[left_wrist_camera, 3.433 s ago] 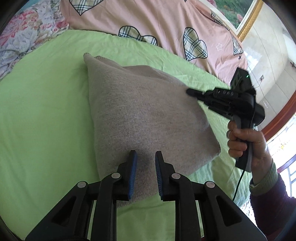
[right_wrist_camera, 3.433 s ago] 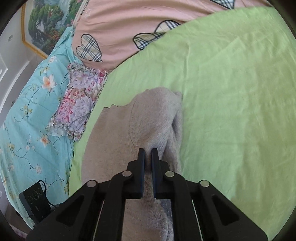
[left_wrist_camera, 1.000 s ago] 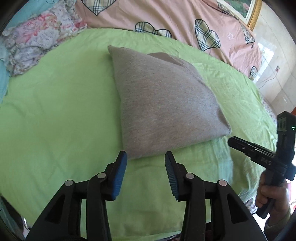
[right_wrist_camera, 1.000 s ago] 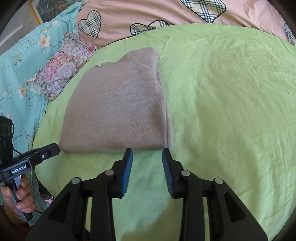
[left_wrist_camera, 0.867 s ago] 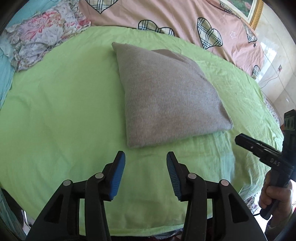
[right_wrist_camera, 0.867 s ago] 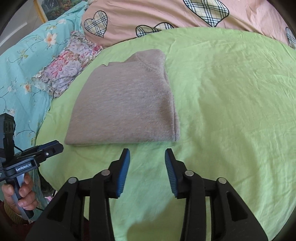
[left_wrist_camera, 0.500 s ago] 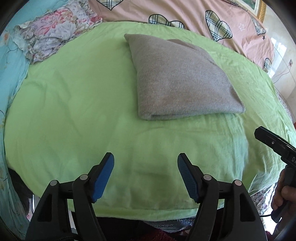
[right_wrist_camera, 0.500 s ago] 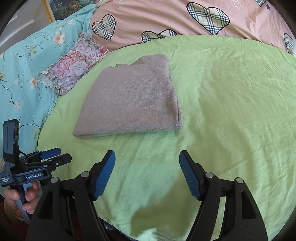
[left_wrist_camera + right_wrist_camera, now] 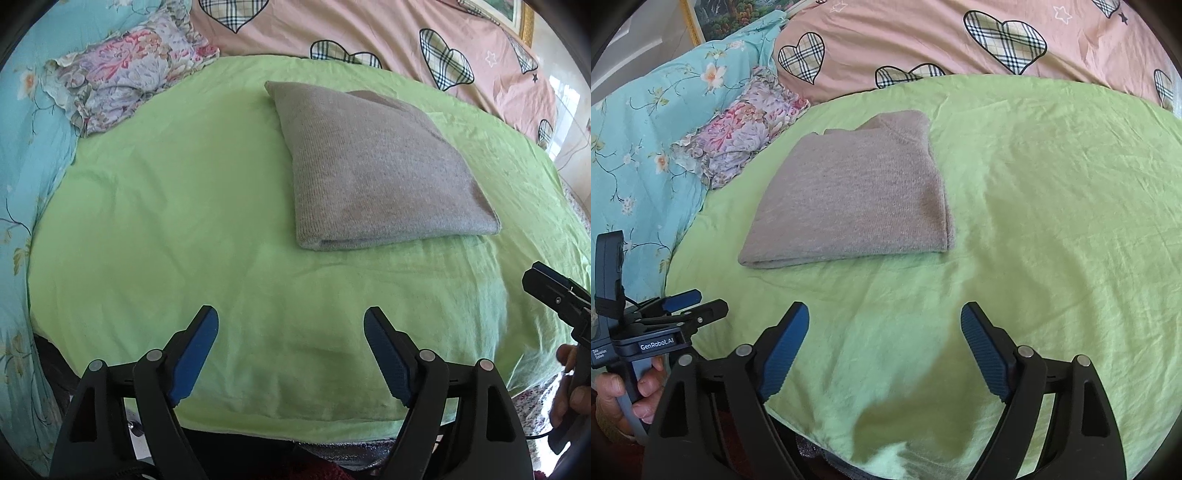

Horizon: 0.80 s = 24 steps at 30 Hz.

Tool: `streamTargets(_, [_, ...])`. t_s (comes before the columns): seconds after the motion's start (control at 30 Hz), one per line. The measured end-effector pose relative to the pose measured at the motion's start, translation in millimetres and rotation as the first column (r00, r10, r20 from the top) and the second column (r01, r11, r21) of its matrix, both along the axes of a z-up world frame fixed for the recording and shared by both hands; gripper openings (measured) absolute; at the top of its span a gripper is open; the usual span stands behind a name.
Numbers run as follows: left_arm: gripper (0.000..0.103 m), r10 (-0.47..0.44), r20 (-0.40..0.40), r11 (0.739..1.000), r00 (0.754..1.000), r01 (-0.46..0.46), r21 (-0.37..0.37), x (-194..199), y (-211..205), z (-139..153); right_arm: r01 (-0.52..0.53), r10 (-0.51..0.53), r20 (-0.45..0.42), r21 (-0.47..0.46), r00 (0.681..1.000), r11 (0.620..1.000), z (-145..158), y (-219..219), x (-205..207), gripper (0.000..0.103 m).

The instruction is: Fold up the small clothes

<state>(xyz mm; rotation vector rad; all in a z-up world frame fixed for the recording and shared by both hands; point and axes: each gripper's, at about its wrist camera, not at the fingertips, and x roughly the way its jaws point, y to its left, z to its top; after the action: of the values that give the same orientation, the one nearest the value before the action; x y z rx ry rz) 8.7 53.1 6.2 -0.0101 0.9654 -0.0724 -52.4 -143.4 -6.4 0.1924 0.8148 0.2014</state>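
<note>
A grey knit sweater [image 9: 373,166] lies folded into a flat rectangle on the green sheet [image 9: 184,192]. It also shows in the right wrist view [image 9: 857,192], left of centre. My left gripper [image 9: 291,332] is wide open and empty, held near the sheet's front edge, well short of the sweater. My right gripper [image 9: 884,328] is wide open and empty, also back from the sweater. The left gripper shows at the lower left of the right wrist view [image 9: 690,306]. The right gripper shows at the right edge of the left wrist view [image 9: 554,291].
A pink quilt with plaid hearts [image 9: 960,40] lies behind the sheet. A floral cushion [image 9: 746,136] and a teal floral cover [image 9: 639,140] lie to the left. The sheet's front edge [image 9: 295,428] drops off just under the left gripper.
Both grippers let go of the sweater, pulled back toward the front edge and opened wide. The sweater stays folded on the sheet.
</note>
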Motion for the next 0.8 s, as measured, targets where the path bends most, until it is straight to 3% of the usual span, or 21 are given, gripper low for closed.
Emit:
streamTargets(0.57, [0.089,0.004,0.037,0.996,0.999,-0.007,0.084,49.4,-12.7,14.3,-0.021,0.022,0.035,-0.027,0.999,0.999,26.7,5.0,50.4,0.085])
streamTargets(0.8, [0.095,0.015,0.038,0.995,0.999,-0.018,0.094,62.9,-22.3,17.3,-0.023,0.023,0.056,0.007,0.998,1.0,36.2,-3.7,70.5,0.085])
